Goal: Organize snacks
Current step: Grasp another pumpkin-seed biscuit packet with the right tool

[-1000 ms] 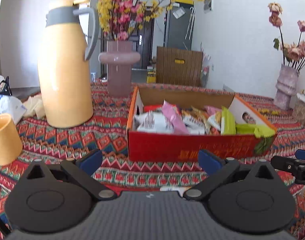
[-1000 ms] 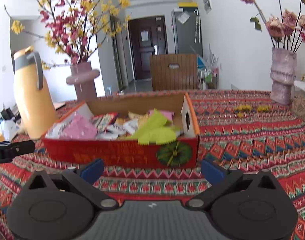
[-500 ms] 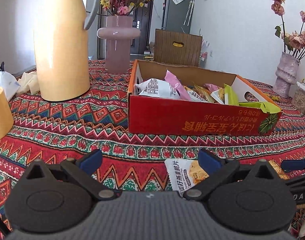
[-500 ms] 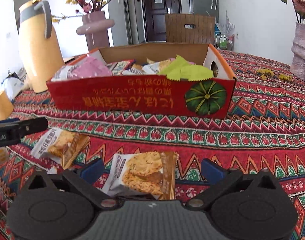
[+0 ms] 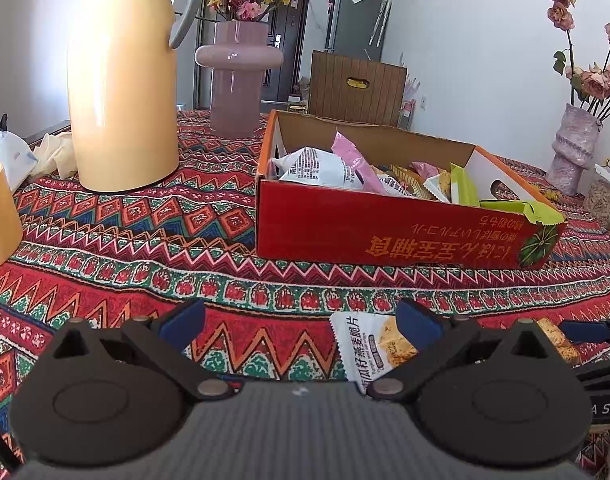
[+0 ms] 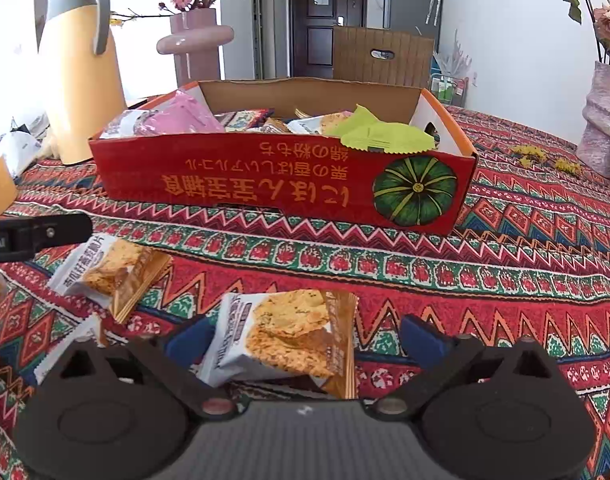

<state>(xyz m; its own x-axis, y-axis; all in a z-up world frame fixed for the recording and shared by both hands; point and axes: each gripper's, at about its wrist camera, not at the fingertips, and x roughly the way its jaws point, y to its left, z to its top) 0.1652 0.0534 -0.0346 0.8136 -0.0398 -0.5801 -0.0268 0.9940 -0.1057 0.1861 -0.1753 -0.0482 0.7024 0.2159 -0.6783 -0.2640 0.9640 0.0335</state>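
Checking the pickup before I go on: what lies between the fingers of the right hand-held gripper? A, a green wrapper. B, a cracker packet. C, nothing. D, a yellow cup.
B: a cracker packet lies on the tablecloth between the closing fingers of the right hand-held gripper.

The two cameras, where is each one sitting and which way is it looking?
Left wrist: on the left gripper, looking forward and down at a cracker packet; its own open fingers show.
Right wrist: on the right gripper, looking forward and down at another cracker packet between its closing fingers.
Both share the red snack box, yellow jug and patterned tablecloth.
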